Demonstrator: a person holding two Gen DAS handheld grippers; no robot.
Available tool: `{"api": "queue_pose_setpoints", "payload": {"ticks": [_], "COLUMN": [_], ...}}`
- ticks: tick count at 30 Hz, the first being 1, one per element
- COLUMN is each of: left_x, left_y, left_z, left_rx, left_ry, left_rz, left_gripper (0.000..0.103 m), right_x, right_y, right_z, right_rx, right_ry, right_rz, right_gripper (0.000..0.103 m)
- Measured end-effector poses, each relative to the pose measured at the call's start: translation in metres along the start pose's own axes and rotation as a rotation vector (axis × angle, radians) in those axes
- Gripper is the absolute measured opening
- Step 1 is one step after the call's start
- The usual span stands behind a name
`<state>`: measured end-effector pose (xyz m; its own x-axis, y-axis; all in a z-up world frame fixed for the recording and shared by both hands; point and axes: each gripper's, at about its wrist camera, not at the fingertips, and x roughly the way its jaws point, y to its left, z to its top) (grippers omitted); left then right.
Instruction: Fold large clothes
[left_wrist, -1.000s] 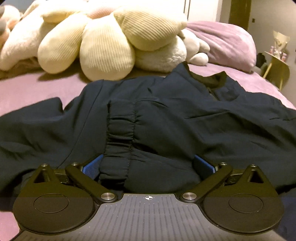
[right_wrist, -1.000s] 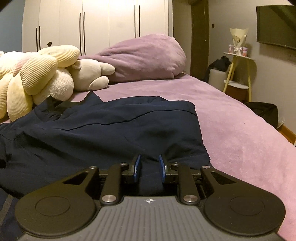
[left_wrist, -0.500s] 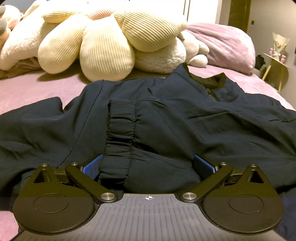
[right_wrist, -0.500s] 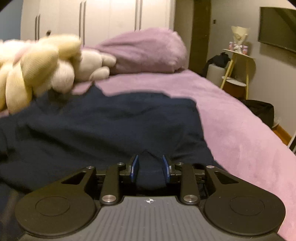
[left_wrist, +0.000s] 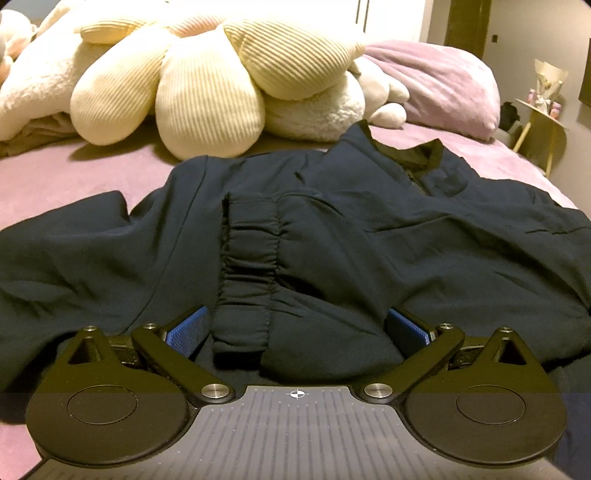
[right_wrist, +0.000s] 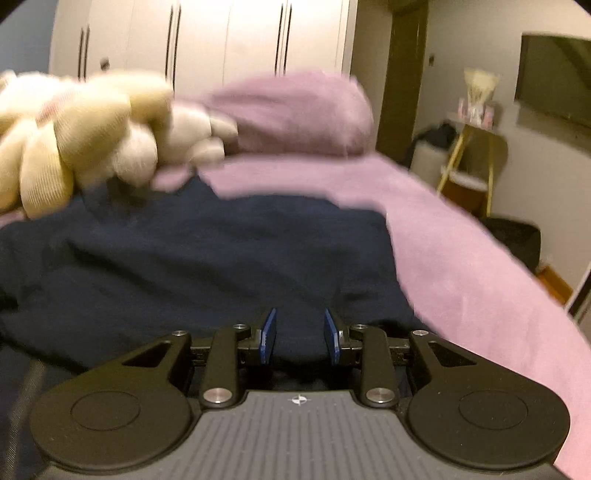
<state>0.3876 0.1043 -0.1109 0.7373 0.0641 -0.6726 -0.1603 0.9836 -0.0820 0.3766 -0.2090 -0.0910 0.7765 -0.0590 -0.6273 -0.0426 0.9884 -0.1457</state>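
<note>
A: left wrist view first. where's the garment?

B: dark navy jacket (left_wrist: 332, 240) spread over the purple bed (left_wrist: 55, 177), collar end toward the cream flower plush (left_wrist: 199, 85), which sits just behind the jacket. purple pillow (left_wrist: 443, 85) to the right of the plush

A: tongs?

B: left gripper (left_wrist: 295, 328) spread wide, blue pads out at both sides. an elastic cuff (left_wrist: 247, 273) and a fold of sleeve lie between the fingers, nothing pinched, pads apart from the cloth

A: ok, right wrist view

B: blurry frame. jacket (right_wrist: 203, 258) fills the near bed, its right edge beside bare purple bedding (right_wrist: 461, 258). plush (right_wrist: 85, 136) behind the jacket on the left, pillow (right_wrist: 295, 110) right of the plush, white wardrobe (right_wrist: 203, 40) behind both

A: right tongs?

B: right gripper (right_wrist: 300, 334) narrowed, a hump of jacket cloth sits between the blue pads. pads look to touch it on both sides, but with the blur I cannot tell if it's really clamped

A: anything else?

B: yellow side table (right_wrist: 476, 155) well right of the pillow, off the bed
</note>
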Motion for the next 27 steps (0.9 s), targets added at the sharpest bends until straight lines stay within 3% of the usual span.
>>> {"api": "queue_pose_setpoints", "payload": {"ticks": [7, 9, 11, 13, 16, 21, 27], "left_x": [-0.027, -0.044, -0.068, -0.093, -0.126, -0.156, -0.165], "left_y": [0.020, 0.034, 0.053, 0.072, 0.106, 0.186, 0.294], "left_z": [0.004, 0.002, -0.004, -0.013, -0.029, -0.052, -0.077], "left_rx": [-0.035, -0.057, -0.108, -0.163, -0.255, -0.438, -0.752], "left_ry": [0.002, -0.005, -0.011, -0.029, -0.032, -0.045, -0.110], "left_rz": [0.031, 0.031, -0.037, -0.082, -0.087, 0.036, 0.170], "left_gripper": [0.103, 0.103, 0.103, 0.103, 0.103, 0.103, 0.103], "right_x": [0.006, -0.014, -0.042, -0.074, -0.109, -0.125, -0.128], "right_y": [0.014, 0.010, 0.009, 0.006, 0.008, 0.024, 0.049], "right_z": [0.008, 0.009, 0.007, 0.002, -0.010, -0.030, -0.046], "right_rx": [-0.111, -0.080, -0.044, 0.013, 0.073, 0.120, 0.127], "right_ry": [0.049, 0.009, -0.031, -0.064, -0.073, -0.003, 0.058], "right_rz": [-0.037, -0.032, -0.012, 0.043, 0.135, 0.203, 0.242], "right_gripper": [0.029, 0.030, 0.036, 0.037, 0.039, 0.039, 0.039]}}
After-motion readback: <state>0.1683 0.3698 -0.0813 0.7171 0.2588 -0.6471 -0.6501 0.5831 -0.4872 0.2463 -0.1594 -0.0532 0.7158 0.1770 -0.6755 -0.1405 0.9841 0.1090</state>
